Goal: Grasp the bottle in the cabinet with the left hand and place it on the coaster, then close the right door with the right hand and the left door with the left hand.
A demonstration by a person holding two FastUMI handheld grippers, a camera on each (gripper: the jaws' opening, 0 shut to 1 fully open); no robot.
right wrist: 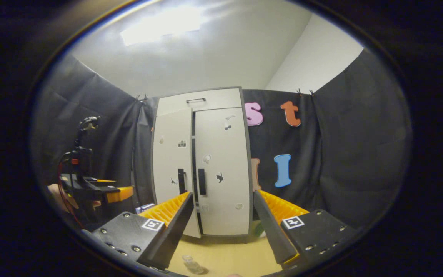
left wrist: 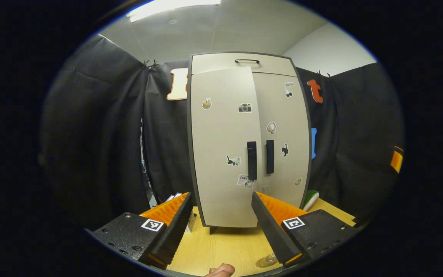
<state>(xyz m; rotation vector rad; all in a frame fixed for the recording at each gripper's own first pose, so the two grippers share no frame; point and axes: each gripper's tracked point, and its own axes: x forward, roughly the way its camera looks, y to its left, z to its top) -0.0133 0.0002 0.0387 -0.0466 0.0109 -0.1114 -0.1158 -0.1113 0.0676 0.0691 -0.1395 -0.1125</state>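
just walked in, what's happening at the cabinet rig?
A person holds a two-finger claw in each hand, facing the cabinet on the wooden table. Both the left claw and right claw are open and hold nothing. The right door looks shut; the left door sits slightly ajar, its edge proud of the right one. A clear bottle already stands out on the table. Closing the left door looks like what remains.
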